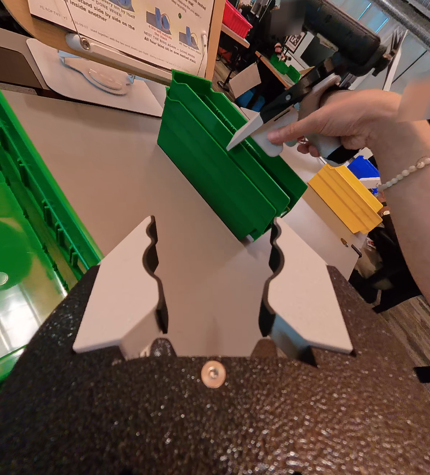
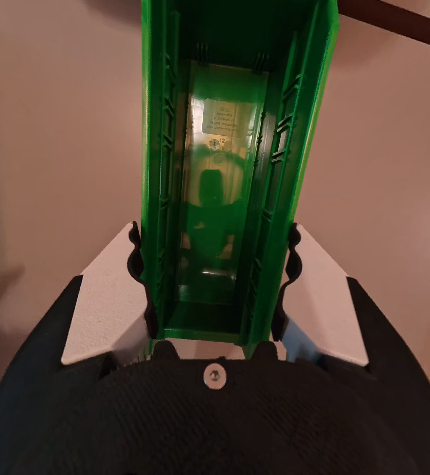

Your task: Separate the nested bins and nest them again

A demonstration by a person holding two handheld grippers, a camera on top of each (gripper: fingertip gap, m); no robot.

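Note:
A stack of nested green bins (image 1: 216, 174) stands on the beige table (image 1: 106, 154), just beyond my left gripper's right fingertip. The innermost bin (image 1: 190, 82) sits higher than the outer ones. My right gripper (image 1: 255, 138), held by a hand, reaches into the stack from the right. In the right wrist view my right gripper (image 2: 214, 226) is shut on a green bin (image 2: 216, 180), with a pad against each long outer wall. My left gripper (image 1: 214, 223) is open and empty above the table. Another single green bin (image 1: 16, 205) lies at the far left.
A board with an instruction sheet (image 1: 131, 25) stands on a white base at the back of the table. Stacked yellow bins (image 1: 345, 198) and a blue bin (image 1: 363, 167) sit off the table's right edge. A red bin (image 1: 234, 18) is far behind.

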